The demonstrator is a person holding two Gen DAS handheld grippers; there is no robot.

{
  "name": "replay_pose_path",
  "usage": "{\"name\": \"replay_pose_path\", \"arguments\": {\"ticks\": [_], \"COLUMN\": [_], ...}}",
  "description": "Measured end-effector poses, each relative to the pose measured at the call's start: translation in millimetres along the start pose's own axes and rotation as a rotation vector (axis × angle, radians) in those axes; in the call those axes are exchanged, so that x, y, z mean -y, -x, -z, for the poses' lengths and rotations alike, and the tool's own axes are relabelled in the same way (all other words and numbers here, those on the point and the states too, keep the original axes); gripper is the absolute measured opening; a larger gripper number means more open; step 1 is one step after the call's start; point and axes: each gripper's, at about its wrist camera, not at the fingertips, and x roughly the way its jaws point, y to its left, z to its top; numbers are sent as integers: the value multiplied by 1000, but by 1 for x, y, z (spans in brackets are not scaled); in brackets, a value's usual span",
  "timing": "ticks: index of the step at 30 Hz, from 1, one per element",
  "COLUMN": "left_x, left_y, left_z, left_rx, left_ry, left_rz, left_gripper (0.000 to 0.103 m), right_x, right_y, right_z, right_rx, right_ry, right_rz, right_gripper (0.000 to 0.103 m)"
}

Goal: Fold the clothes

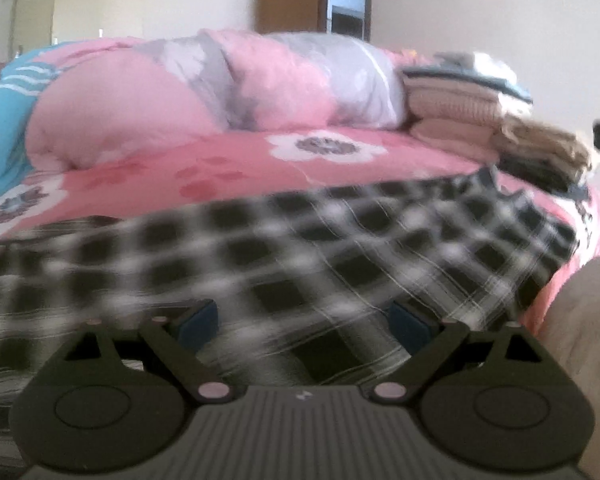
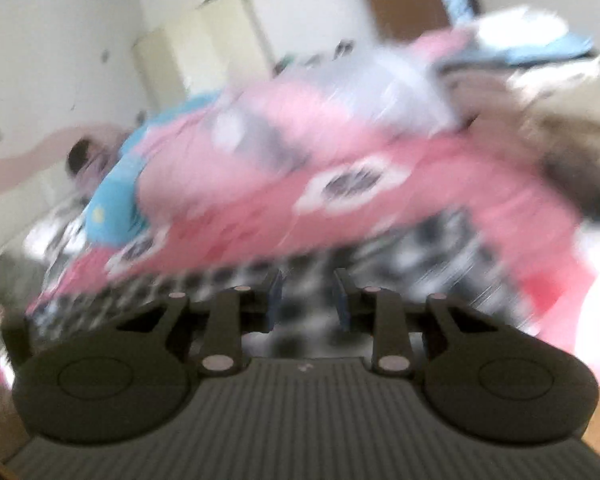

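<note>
Black-and-white checked cloth, a shirt or something like it (image 1: 300, 248), lies spread flat across the near edge of the bed, running from about nine o'clock to three o'clock in the left wrist view. It looks laid out that way so its edges can be reached and turned over; I'd guess the folding has hardly begun.

Just over its near hem hangs the left gripper (image 1: 304, 324), its blue pads (image 1: 198, 324) set wide apart with only cloth lying beneath them, nothing pinched. The right gripper (image 2: 308, 300) also has a clear gap between its pads, narrower than the left's, and the checked cloth (image 2: 420, 248) shows behind the gap rather than clamped in it (that view is badly smeared and tilted, so finer detail is lost).

Under the garment is a pink flowered bedspread (image 1: 228, 160). Beyond it, at twelve o'clock, a pink and grey quilt (image 1: 220, 84) is bundled out of the way, presumably to leave working room. At about two o'clock sits a stack of folded clothes (image 1: 460, 100), well apart from the checked piece, likely where finished items go.
</note>
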Motion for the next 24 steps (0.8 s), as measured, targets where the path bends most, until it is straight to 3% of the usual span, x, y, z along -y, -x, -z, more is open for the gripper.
{"name": "replay_pose_path", "arguments": {"ticks": [2,8,17,19,21,24], "left_x": [2,-9,-28,-28,-29,-29], "left_y": [-6,-11,-18,-21,-25,-29], "left_z": [3,13,17,16,14,12], "left_rx": [-5,-5,31,36,39,44], "left_ry": [-12,-5,11,10,14,21], "left_rz": [-5,22,122,130,138,144], "left_gripper": [93,93,98,98,99,99], "right_x": [28,90,119,125,127,129], "right_y": [-2,-72,-170,-180,-174,-155], "right_z": [-17,-22,-10,-7,-5,-1], "right_rx": [8,-73,-189,-216,-196,-153], "right_ry": [-38,-102,-2,-10,-27,-63], "right_rz": [36,102,156,146,124,109], "right_gripper": [27,27,27,20,1,0]}}
